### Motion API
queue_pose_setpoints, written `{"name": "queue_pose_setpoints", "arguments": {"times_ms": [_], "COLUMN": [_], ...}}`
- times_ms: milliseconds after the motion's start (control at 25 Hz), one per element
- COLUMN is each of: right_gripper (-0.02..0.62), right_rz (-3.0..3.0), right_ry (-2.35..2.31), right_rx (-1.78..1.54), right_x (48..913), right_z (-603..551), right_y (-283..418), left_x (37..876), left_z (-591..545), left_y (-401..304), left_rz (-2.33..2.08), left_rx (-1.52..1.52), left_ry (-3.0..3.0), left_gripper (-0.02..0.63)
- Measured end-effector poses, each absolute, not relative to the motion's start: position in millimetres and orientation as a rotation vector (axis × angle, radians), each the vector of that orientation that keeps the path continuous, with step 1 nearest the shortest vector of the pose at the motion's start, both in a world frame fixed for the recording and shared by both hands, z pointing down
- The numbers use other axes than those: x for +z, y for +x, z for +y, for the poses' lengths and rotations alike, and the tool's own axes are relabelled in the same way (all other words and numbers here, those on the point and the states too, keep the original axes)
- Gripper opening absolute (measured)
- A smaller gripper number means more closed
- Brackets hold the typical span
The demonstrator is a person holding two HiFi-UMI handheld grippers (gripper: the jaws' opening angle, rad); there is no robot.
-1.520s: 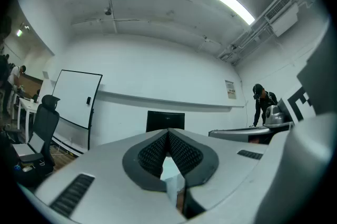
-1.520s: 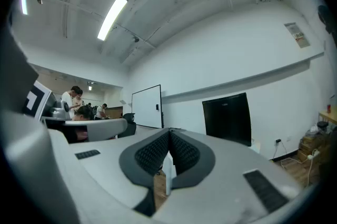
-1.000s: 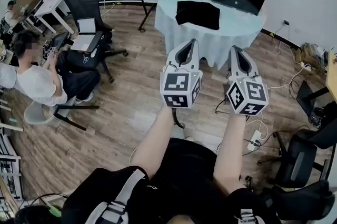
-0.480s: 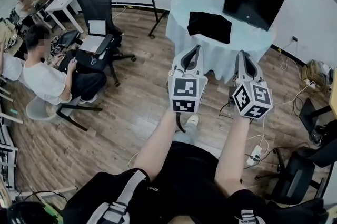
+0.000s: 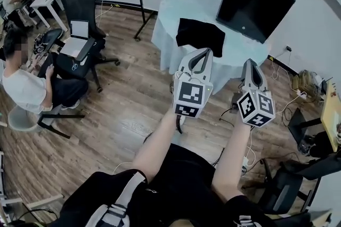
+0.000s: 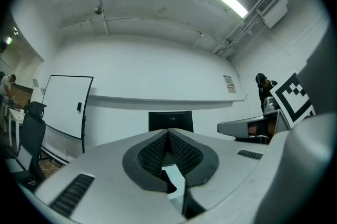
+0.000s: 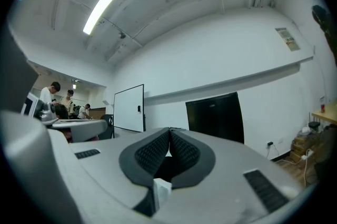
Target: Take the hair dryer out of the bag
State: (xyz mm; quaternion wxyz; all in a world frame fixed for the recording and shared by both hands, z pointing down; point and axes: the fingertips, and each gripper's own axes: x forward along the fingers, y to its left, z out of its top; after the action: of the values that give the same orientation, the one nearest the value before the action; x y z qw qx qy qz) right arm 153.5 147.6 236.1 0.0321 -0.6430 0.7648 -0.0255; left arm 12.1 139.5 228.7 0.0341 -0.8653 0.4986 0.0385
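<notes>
Left gripper and right gripper, both closed and empty, could shove the bag across the table unless opened first

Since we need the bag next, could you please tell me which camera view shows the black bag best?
The head view: the black bag lies fully visible on the round table. The left and right gripper views look level over it and show the black box behind, but no bag.

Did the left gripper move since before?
Yes. The left gripper has moved forward toward the table: its tip now overlaps the black bag at its near edge, where earlier a gap showed.
</notes>
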Motion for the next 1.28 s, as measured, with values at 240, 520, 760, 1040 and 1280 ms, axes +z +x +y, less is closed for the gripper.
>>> {"name": "queue_pose_setpoints", "arguments": {"times_ms": [240,520,760,1040,1280], "right_gripper": [0.005,0.005,0.005,0.005,0.005], "right_rz": [2.416,2.424,2.379,2.403,2.401], "right_ry": [-1.938,-1.949,-2.010,-2.032,-2.053], "right_rx": [-0.246,-0.341,-0.349,-0.317,-0.286], "right_x": [287.8,313.6,309.1,301.4,292.6], "right_z": [83.7,4.3,-59.4,-108.2,-124.2], "right_y": [136.3,131.3,144.4,144.7,150.3], "left_x": [272.7,309.2,312.8,314.1,316.7], "left_z": [70.4,-11.6,-80.7,-140.6,-162.7], "left_y": [-7.2,-18.9,-10.5,-13.3,-5.6], "left_rz": [1.671,1.725,1.655,1.682,1.652], "left_rx": [0.017,-0.120,-0.154,-0.122,-0.120], "left_ry": [-2.701,-2.707,-2.750,-2.759,-2.805], "left_gripper": [0.015,0.015,0.021,0.021,0.021]}}
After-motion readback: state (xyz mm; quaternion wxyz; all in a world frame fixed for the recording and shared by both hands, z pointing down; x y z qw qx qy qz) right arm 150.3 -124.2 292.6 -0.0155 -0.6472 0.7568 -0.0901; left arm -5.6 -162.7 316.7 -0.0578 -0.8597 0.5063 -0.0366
